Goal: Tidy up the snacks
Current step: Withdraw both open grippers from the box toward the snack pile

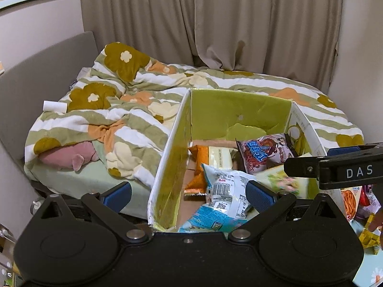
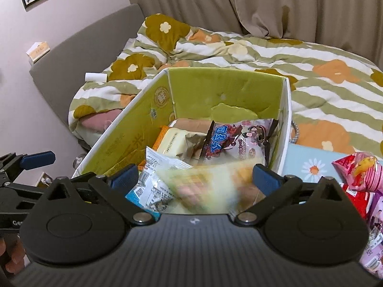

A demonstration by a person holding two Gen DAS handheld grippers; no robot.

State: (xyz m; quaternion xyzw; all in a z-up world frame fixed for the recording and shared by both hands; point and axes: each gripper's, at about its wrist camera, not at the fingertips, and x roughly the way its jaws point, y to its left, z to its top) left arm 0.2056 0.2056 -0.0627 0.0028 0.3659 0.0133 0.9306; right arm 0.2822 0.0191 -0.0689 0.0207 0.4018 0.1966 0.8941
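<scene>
Hovering over the near edge of the box [image 2: 153, 105], the right gripper [image 2: 195, 179] tilts down into it with its blue pads spread wide; a blurred yellow-green packet [image 2: 203, 186] sits between them, neither pad pressing on it. The left gripper [image 1: 189, 193] points down the same way from the box's left side, pads also wide apart, straddling the box's left wall with nothing clamped. In the left wrist view the right gripper shows as a black bar coming in from the right edge over the box. Part of a hand [image 2: 9, 256] shows at the lower left of the right wrist view, behind the left gripper.

Box: green inside, white outside, open top, standing against the bed [image 1: 311, 119]. Inside it: a light blue and white bag [image 1: 222, 191] nearest the grippers, an orange packet [image 1: 199, 165] and a pale yellow packet [image 1: 219, 157] behind it, a purple-pink bag [image 1: 263, 153] leaning at the far right corner.

Outside the box on its right: a red and pink bag [image 2: 359, 172] and more packets below it on a light blue daisy-print surface [image 2: 308, 162]. Flowered striped quilt [image 2: 263, 55] covers the bed.
</scene>
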